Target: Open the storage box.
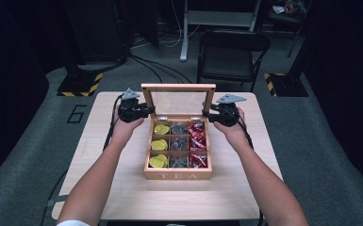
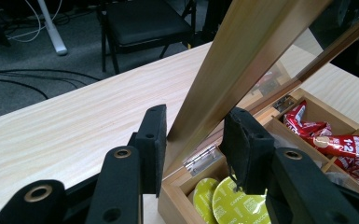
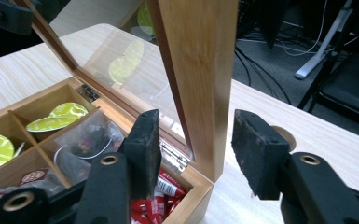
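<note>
So your left gripper (image 1: 147, 111) and right gripper (image 1: 206, 114) each straddle a side edge of the upright glass lid (image 1: 178, 101), jaws parted, not clamping, to steady it; tea box (image 1: 178, 175) sits frame center.

Your wooden tea box (image 1: 178, 175) is sitting mid-table, its glass-paned lid (image 1: 178, 101) standing upright, each side rail lying between open gripper jaws, compartments showing yellow, grey and red packets.

1. A black folding chair (image 1: 232, 52) stands on the grey floor, well beyond both grippers.
2. A white metal stand leg (image 1: 185, 29) rises farther off, left of that chair.
3. Black cables (image 1: 158, 68) trail across the floor.
</note>
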Tool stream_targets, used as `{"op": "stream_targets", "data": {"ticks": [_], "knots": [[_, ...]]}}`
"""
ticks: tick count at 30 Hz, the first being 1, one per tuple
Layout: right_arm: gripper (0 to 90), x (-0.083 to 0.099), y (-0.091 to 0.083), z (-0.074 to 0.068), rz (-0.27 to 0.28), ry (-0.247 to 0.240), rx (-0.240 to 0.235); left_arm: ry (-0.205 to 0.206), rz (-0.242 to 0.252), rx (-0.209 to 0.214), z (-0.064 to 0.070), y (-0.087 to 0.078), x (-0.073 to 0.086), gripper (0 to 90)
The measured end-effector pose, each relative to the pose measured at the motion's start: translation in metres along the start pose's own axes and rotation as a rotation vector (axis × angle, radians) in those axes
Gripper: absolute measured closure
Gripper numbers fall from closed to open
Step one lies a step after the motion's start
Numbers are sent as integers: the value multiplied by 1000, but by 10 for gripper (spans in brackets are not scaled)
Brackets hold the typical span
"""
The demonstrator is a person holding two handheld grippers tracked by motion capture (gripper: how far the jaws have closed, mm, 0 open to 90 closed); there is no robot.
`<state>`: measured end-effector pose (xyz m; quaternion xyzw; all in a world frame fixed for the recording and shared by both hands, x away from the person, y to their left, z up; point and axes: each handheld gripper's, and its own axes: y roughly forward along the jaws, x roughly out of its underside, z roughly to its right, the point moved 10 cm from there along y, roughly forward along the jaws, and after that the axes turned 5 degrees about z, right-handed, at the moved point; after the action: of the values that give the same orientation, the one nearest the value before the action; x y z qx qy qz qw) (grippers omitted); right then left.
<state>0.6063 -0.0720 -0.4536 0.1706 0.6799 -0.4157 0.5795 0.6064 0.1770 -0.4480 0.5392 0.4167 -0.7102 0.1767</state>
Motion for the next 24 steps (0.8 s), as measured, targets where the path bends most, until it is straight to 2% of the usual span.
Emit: {"op": "stream_targets", "data": {"ticks": [4, 5, 9, 11, 16, 24], "knots": [[564, 0, 4, 2, -3, 7, 3, -6, 9, -5, -1, 1, -1, 606], [595, 0, 5, 3, -2, 23, 1, -6, 7, 0, -1, 1, 0, 606], [619, -1, 6, 5, 5, 42, -7, -9, 11, 1, -2, 2, -1, 607], [627, -2, 8, 7, 7, 25, -3, -14, 20, -4, -3, 3, -1, 608], [638, -3, 9, 7, 1, 29, 0, -25, 28, -11, -4, 4, -2, 609], [643, -5, 12, 10, -20, 27, -2, -53, -12, -34, -8, 4, 4, 582]]}}
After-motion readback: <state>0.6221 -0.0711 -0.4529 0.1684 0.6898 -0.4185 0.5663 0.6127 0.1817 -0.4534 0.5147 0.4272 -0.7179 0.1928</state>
